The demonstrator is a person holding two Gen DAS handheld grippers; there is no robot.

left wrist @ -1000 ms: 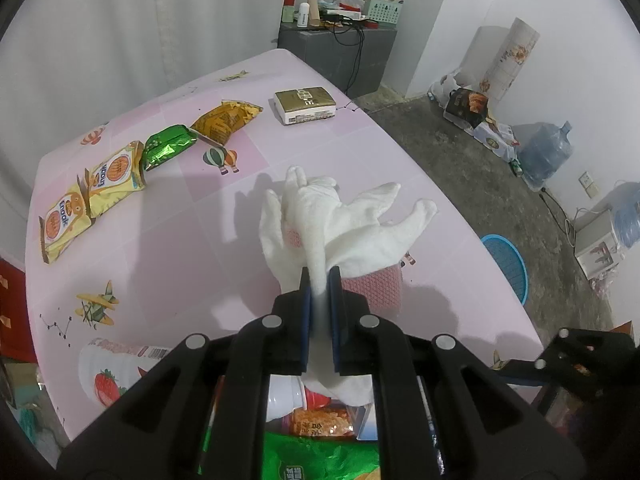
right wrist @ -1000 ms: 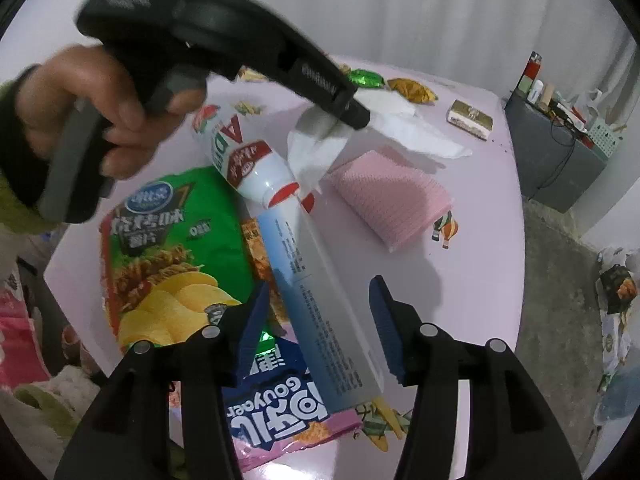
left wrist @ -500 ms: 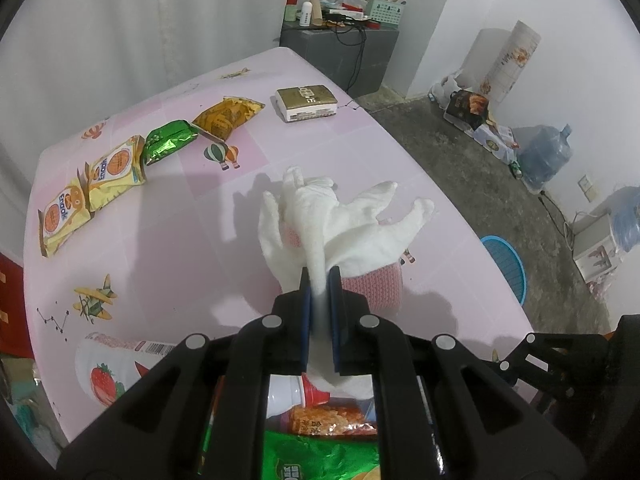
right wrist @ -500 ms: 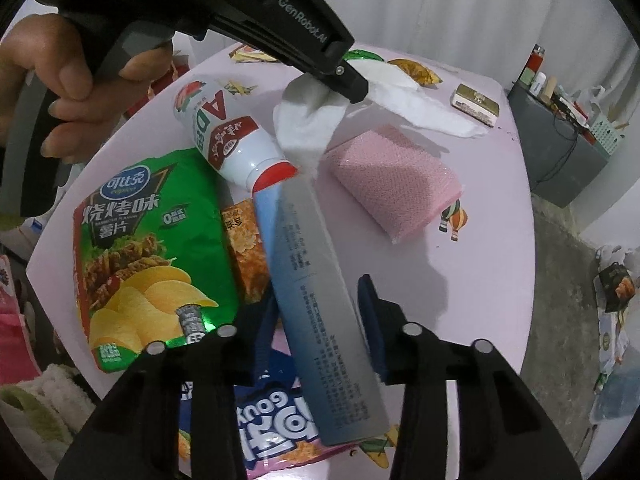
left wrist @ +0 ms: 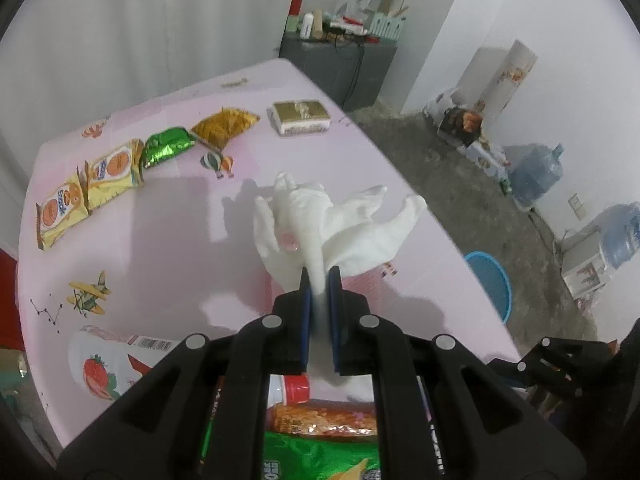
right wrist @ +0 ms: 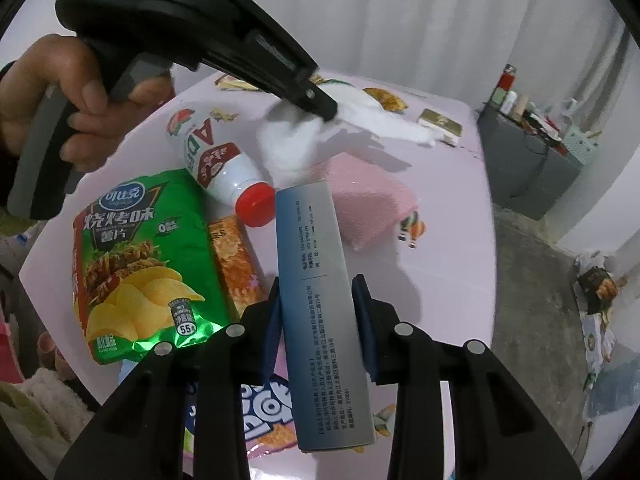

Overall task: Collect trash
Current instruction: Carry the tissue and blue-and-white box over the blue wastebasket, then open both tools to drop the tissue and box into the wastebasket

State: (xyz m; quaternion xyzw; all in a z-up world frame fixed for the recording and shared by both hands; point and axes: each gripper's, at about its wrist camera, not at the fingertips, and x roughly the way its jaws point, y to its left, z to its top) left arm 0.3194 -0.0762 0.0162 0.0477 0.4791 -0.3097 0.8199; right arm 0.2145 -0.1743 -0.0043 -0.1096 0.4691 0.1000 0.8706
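Observation:
My left gripper [left wrist: 319, 280] is shut on a crumpled white tissue [left wrist: 336, 220] and holds it above the pink table [left wrist: 160, 216]; it also shows in the right wrist view [right wrist: 328, 114] with the tissue [right wrist: 288, 148] hanging from it. My right gripper [right wrist: 318, 300] is shut on a long blue-grey box [right wrist: 320, 300] and holds it lifted over the table. Below lie a green chip bag [right wrist: 132, 256], a white bottle with a red cap [right wrist: 224, 168], an orange snack packet [right wrist: 234, 264] and a pink pouch [right wrist: 368, 200].
At the far side lie yellow snack packs [left wrist: 86, 188], a green wrapper [left wrist: 166, 150], an orange wrapper [left wrist: 224, 128] and a gold box [left wrist: 302, 116]. A blue basin [left wrist: 490, 284] stands on the floor to the right. A grey cabinet [left wrist: 340, 64] stands behind the table.
My right gripper has closed on the blue-grey box and lifted it. My left gripper has risen slightly with the tissue.

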